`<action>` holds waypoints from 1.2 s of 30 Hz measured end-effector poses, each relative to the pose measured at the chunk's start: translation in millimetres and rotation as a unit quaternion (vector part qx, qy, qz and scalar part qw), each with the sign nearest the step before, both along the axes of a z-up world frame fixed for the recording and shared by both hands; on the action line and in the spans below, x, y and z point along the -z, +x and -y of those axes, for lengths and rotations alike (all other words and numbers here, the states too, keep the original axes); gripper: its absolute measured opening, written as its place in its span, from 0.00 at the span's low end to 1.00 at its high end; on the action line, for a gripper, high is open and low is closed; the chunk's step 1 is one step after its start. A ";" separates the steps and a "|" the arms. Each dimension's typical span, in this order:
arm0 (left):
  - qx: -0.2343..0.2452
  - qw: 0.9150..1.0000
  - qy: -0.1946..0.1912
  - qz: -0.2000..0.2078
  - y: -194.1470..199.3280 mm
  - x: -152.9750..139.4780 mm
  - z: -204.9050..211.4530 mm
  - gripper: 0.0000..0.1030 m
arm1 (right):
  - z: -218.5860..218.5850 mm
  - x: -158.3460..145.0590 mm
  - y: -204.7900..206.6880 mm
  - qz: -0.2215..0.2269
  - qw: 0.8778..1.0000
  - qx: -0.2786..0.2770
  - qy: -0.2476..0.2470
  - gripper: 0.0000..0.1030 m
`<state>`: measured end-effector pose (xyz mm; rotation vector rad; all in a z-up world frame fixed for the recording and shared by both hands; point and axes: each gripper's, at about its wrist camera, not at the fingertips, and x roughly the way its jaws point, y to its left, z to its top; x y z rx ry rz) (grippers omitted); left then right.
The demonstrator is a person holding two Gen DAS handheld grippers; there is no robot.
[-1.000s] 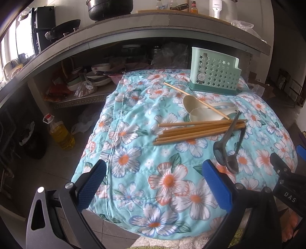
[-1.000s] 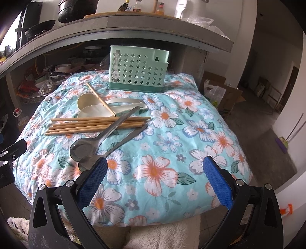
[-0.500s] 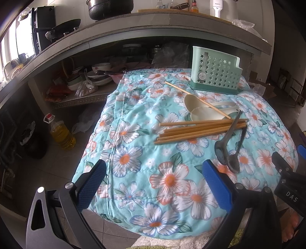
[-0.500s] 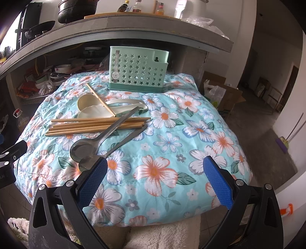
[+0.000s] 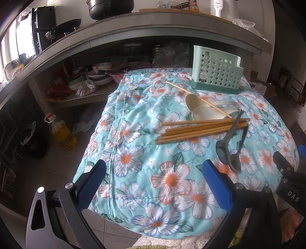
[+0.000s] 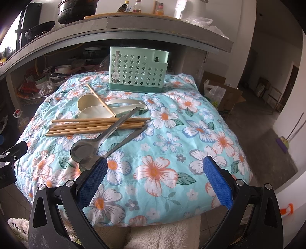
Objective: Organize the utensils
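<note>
A mint green holder [image 5: 216, 73] [image 6: 138, 70] with star cut-outs stands upright at the far end of a floral cloth [image 5: 172, 182] [image 6: 162, 168]. In front of it lie two cream plastic spoons [image 5: 198, 107] [image 6: 93, 109], one loose chopstick [image 6: 100, 99] across them, a bundle of wooden chopsticks [image 5: 198, 130] [image 6: 91, 126], and two steel spoons [image 5: 227, 147] [image 6: 91, 147] overlapping the bundle. My left gripper [image 5: 153, 183] is open over the near left part of the cloth, holding nothing. My right gripper [image 6: 155, 180] is open too, its left finger just in front of the steel spoon bowls.
A concrete counter [image 5: 133, 24] overhangs the back, with a black pot [image 5: 111, 7] and bottles on top. Bowls and dishes [image 5: 99, 74] fill the shelf under it. An oil bottle [image 5: 61, 132] stands on the floor at left; a cardboard box [image 6: 223, 95] sits at right.
Both views shift only slightly; the left gripper has drifted a little. The utensils and holder have not moved, and both grippers stay open.
</note>
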<state>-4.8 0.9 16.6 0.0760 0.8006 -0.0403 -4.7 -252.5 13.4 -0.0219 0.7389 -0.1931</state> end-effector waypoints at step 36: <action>0.031 0.998 -0.031 -0.053 44.9 27.7 3.2 0.95 | 6.7 17.3 17.3 -0.010 1.000 0.008 0.004 0.92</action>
